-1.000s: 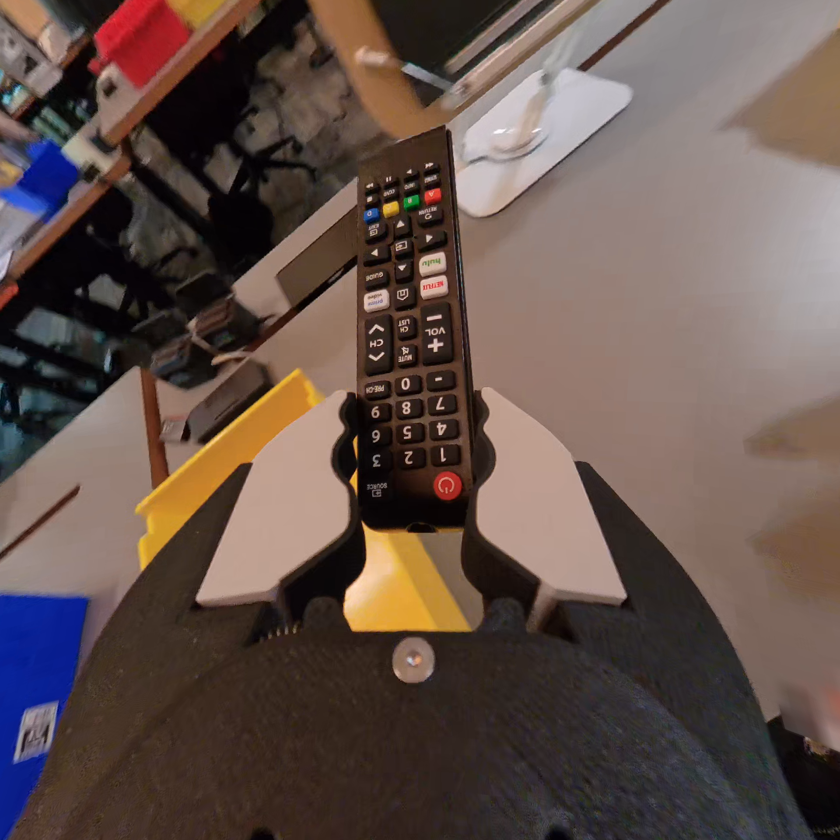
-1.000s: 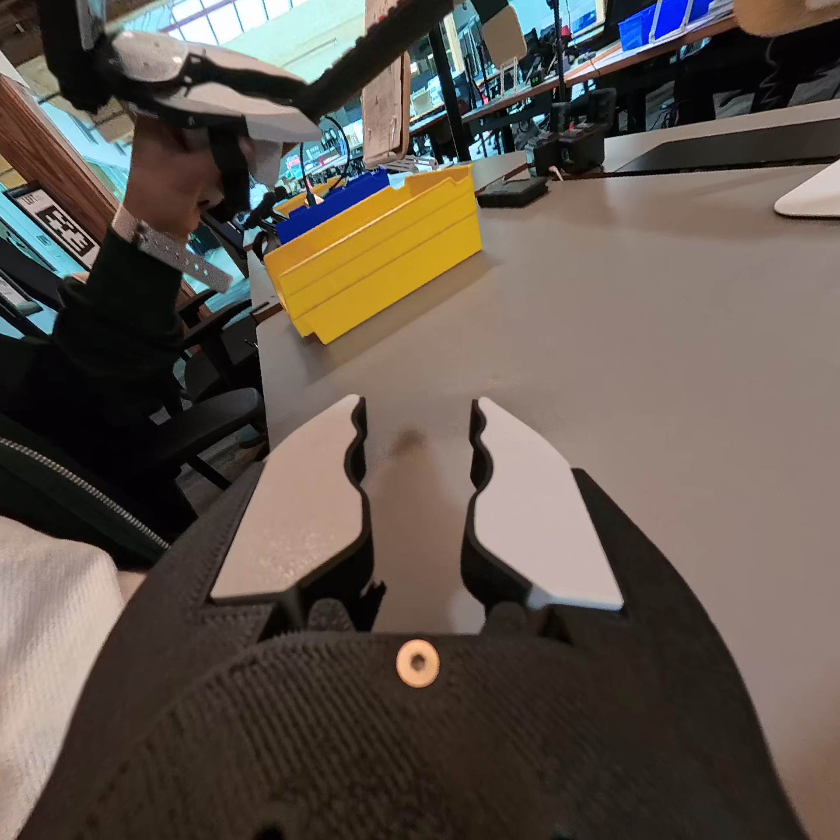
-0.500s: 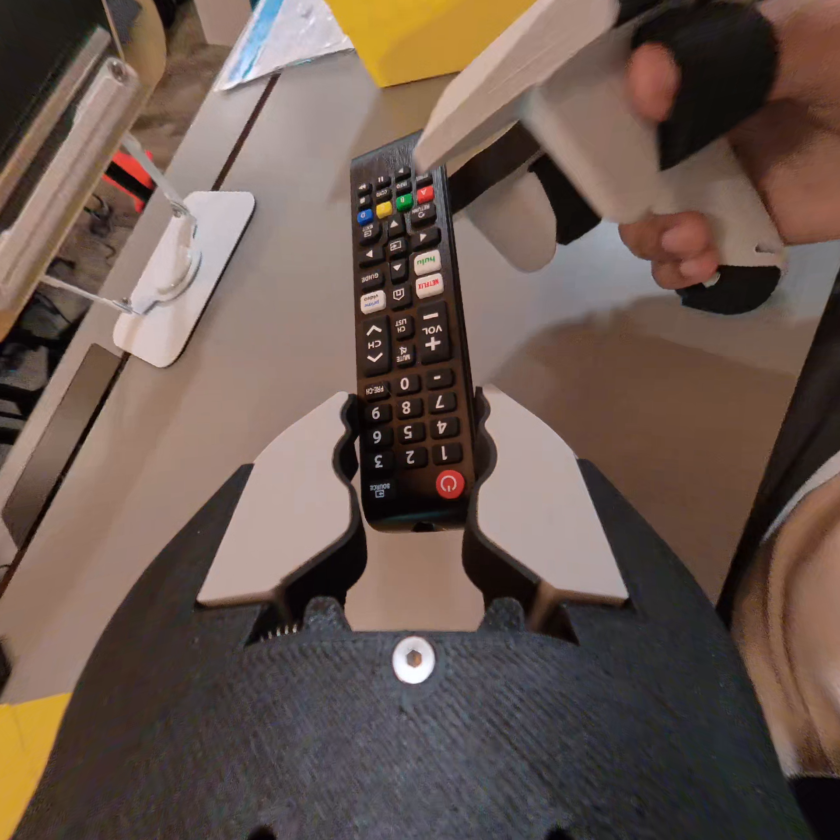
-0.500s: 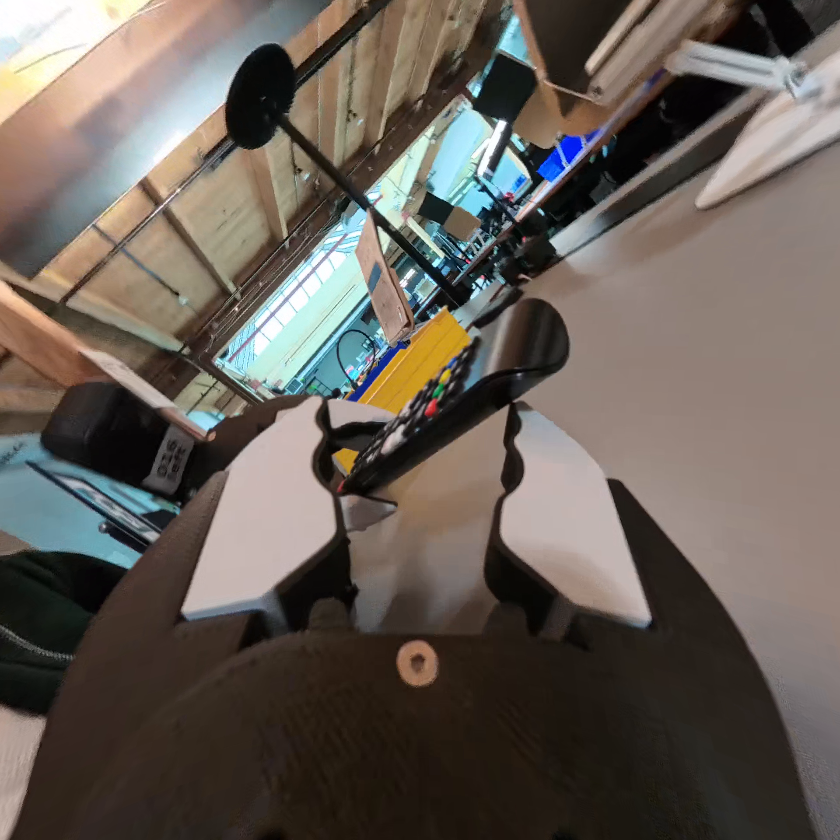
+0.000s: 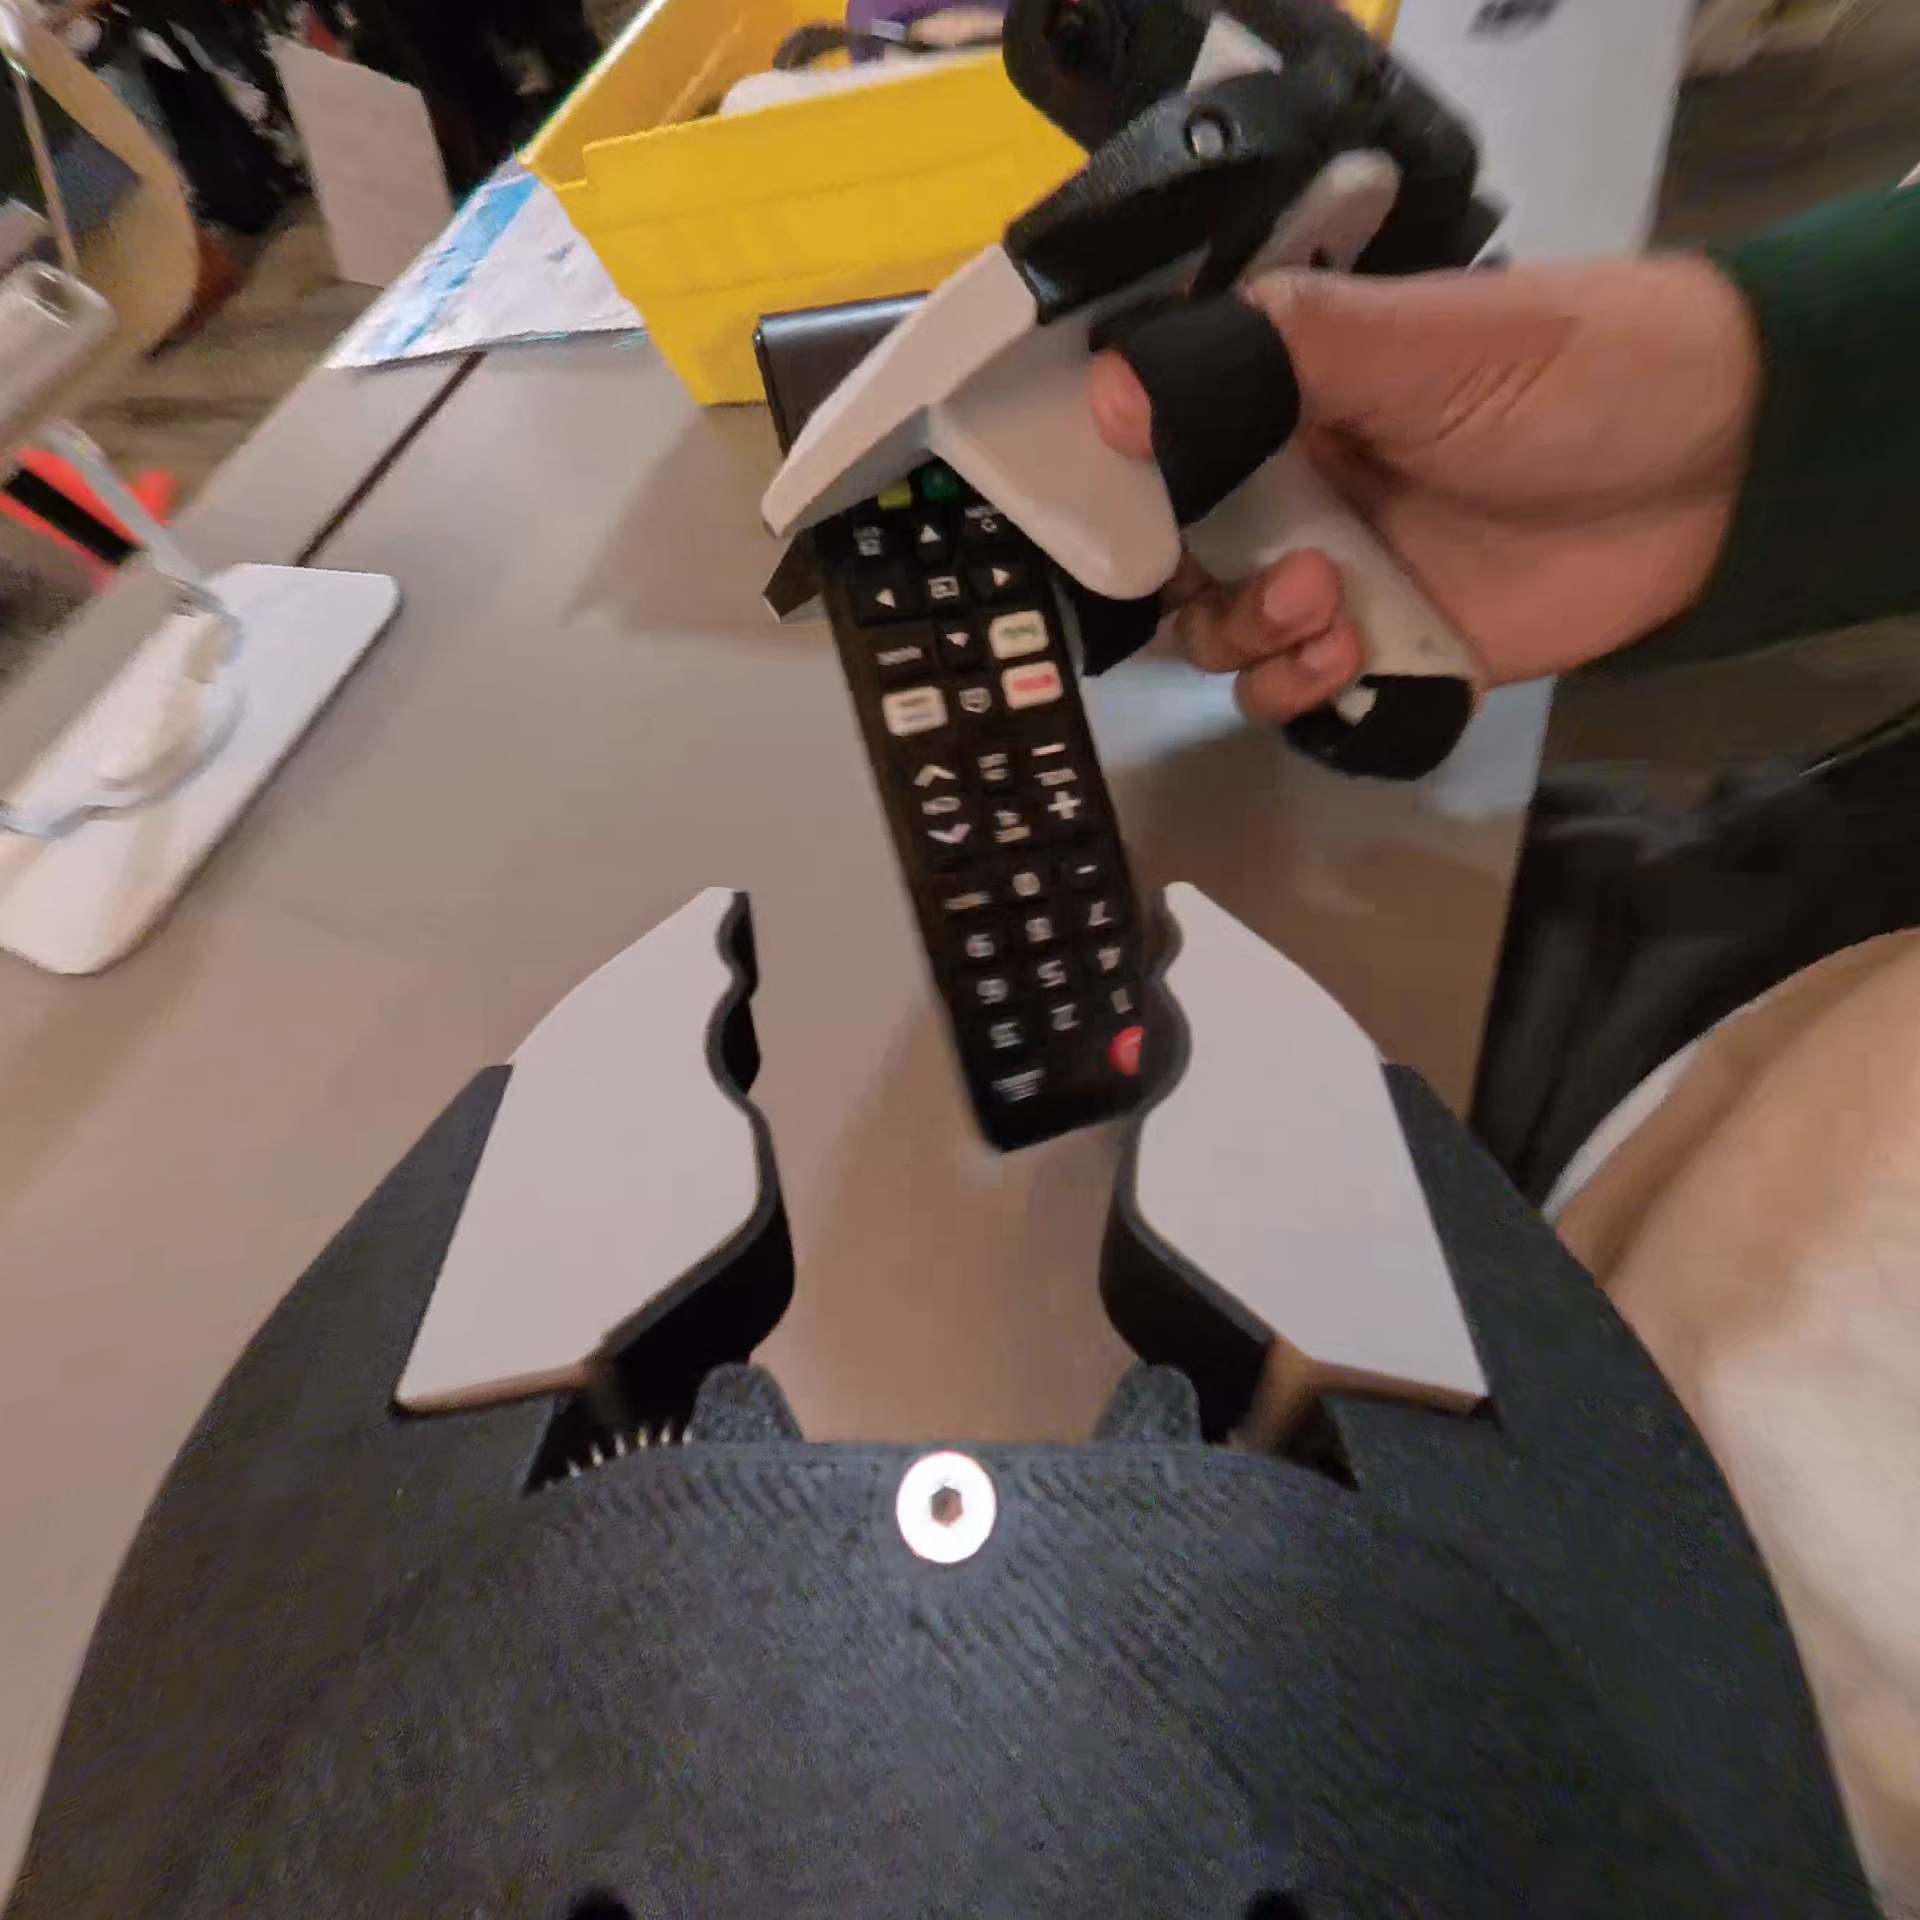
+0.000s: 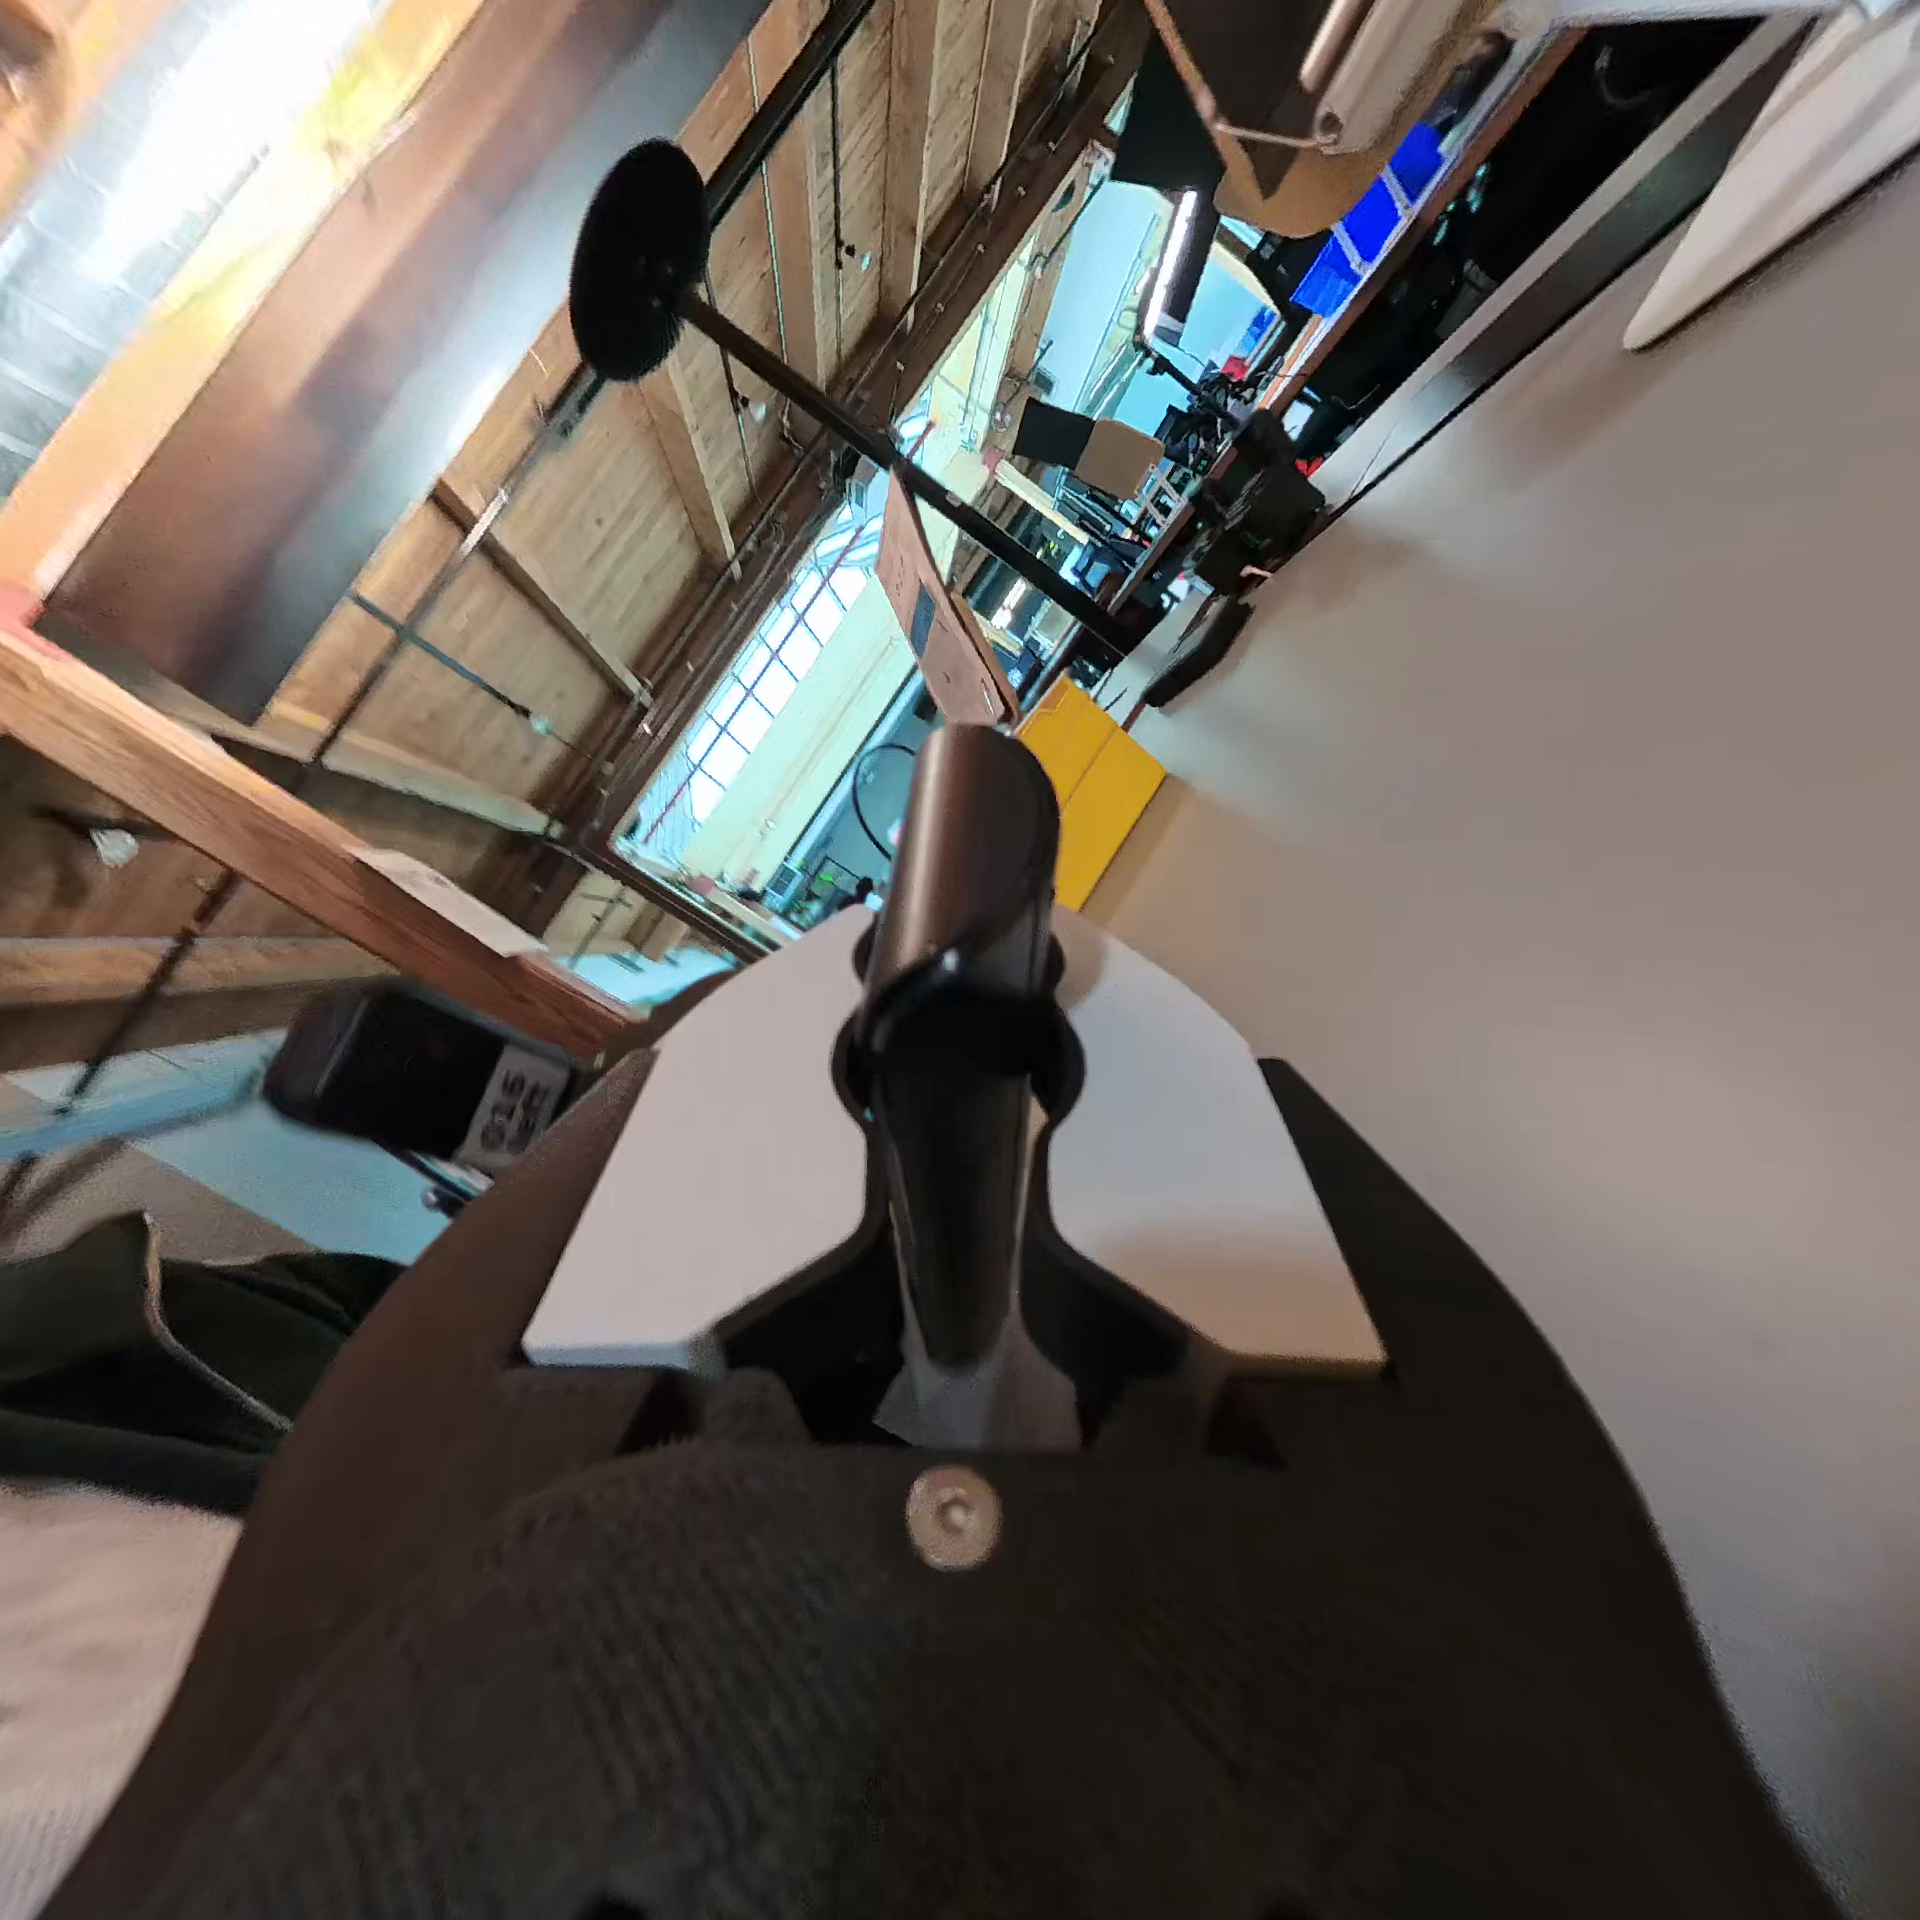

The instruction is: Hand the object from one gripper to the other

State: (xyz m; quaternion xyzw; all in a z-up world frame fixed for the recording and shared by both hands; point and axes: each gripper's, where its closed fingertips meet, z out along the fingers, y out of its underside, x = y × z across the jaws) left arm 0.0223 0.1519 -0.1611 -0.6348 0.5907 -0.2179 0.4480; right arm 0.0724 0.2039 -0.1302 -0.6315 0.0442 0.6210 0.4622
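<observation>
A black TV remote (image 5: 997, 831) with coloured buttons hangs above the grey table (image 5: 520, 727). My left gripper (image 5: 951, 914) is open, its jaws wide apart. The remote's near end sits between them, close to the right finger (image 5: 1247, 1091), tilted and not clamped. My right gripper (image 5: 792, 561), held by a hand, is shut on the remote's far end. In the right wrist view the right gripper (image 6: 961, 935) is shut on the remote (image 6: 966, 831), which shows edge-on and sticks out past the fingertips.
A yellow bin (image 5: 831, 208) stands behind the remote, with papers (image 5: 499, 281) to its left. A white stand base (image 5: 208, 727) sits at the left. In the right wrist view, the yellow bin (image 6: 1101, 810) and the table (image 6: 1507, 935) lie ahead.
My left gripper has opened and let go of the remote. My right gripper has closed on the remote's far end, and the remote now tilts toward the left gripper's right finger.
</observation>
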